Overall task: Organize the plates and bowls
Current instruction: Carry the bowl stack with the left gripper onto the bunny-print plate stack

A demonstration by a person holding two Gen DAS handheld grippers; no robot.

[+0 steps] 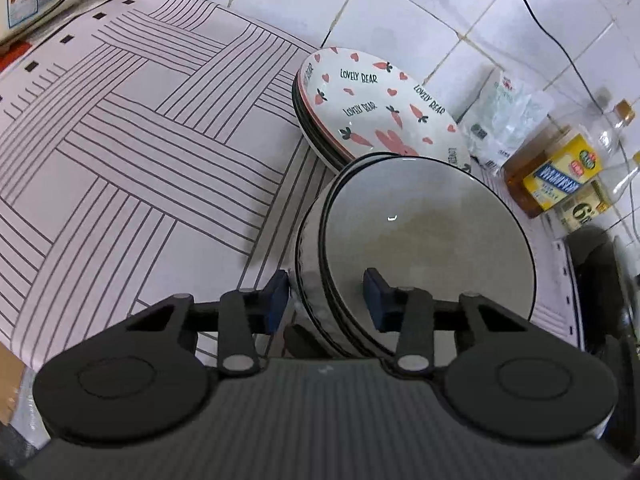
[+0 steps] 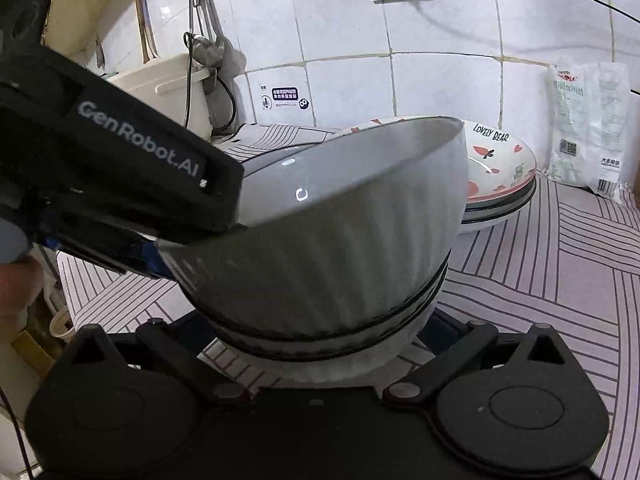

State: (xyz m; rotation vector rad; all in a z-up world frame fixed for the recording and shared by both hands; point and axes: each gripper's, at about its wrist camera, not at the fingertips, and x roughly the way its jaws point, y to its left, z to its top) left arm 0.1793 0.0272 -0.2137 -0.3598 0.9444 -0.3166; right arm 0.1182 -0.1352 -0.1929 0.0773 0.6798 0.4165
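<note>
Now top bowl (image 1: 424, 236) rim between left gripper (image 1: 326, 300) jaws, tilted

The words "LOVELY BEAR" are printed several times in dark capital letters on the white round ceramic plate with pink hearts and carrots (image 1: 380, 108), the top one of a stack; the right wrist view shows the same words on its rim. "GenRobot.AI" stands in pale letters on the black plastic body of the left gripper (image 2: 140, 140), seen from the right wrist camera. The yellow and blue label on the clear plastic bottle of amber liquid (image 1: 556, 168) has print too distorted to read, as does the white plastic packet (image 2: 588, 128) against the tiled wall.
</note>
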